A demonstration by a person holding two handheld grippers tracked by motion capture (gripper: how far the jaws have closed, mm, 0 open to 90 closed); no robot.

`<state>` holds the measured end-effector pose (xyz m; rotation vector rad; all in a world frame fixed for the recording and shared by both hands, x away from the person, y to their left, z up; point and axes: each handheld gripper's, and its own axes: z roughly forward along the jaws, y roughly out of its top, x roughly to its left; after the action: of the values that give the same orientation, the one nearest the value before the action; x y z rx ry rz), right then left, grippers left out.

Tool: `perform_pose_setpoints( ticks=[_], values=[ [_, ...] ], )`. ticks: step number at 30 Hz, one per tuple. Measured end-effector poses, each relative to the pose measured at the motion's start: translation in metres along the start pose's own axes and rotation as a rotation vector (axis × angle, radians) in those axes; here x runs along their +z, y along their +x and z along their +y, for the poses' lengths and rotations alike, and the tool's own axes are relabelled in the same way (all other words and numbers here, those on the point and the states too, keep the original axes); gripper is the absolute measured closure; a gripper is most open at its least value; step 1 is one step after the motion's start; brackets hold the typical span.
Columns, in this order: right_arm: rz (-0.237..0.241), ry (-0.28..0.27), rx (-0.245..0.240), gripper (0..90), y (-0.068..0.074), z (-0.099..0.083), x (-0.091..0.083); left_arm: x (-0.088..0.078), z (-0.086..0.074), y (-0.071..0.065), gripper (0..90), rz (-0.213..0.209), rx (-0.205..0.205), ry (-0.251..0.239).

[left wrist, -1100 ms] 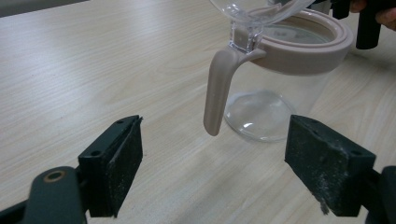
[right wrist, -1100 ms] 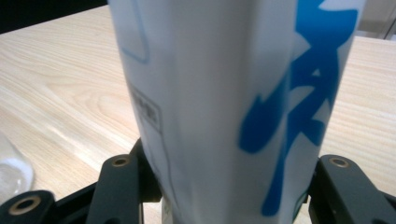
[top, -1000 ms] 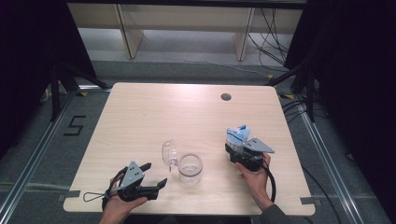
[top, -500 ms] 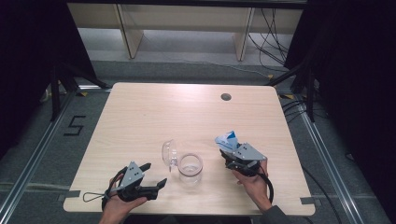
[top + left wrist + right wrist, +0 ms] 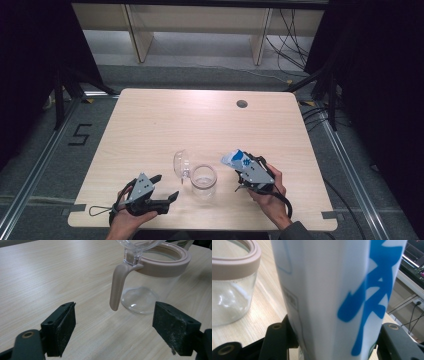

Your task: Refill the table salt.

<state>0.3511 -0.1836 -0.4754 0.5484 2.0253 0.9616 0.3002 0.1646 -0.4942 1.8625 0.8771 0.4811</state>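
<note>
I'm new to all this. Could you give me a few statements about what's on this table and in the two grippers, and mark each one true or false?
1. The right gripper holds a white and blue carton. True.
2. The glass jar is full of liquid. False: it looks empty.
3. The jar's hinged lid is flipped open. True.
4. The left gripper grips the jar's handle. False: its jaws stand open, short of the handle.
5. The carton lies flat on the table. False: it is held up beside the jar.

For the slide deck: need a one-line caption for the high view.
Right hand-held gripper carries a white-and-blue carton toward an open glass jar while the left hand-held gripper waits open.
</note>
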Motion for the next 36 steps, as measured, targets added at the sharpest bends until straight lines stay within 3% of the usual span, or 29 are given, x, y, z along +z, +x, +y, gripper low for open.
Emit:
perform_pose_setpoints(
  ticks=[16,17,21,23,27,33,36],
  values=[
    [-0.005,0.001,-0.088,48.0,0.007,0.005,0.000,0.001,-0.001,0.001,18.1,0.001,-0.005,0.012],
    [-0.003,0.006,-0.077,48.0,0.008,0.005,0.000,0.000,0.000,0.001,18.1,0.003,-0.004,0.014],
    [-0.015,0.009,-0.100,48.0,0.010,0.006,0.000,0.001,-0.001,0.002,18.0,-0.001,-0.005,0.011],
    [-0.029,0.006,-0.137,48.1,0.011,0.008,0.000,0.000,-0.001,0.002,17.9,0.001,-0.005,0.013],
    [-0.032,0.010,-0.130,48.2,0.012,0.009,0.000,0.001,-0.001,0.002,17.8,-0.005,-0.005,0.022],
    [-0.044,0.012,-0.155,48.2,0.012,0.010,-0.001,0.001,-0.001,0.001,17.7,0.001,-0.012,0.022],
    [-0.056,0.006,-0.190,48.2,0.011,0.011,-0.001,0.001,-0.001,0.002,17.7,0.001,-0.013,0.023]
  ],
)
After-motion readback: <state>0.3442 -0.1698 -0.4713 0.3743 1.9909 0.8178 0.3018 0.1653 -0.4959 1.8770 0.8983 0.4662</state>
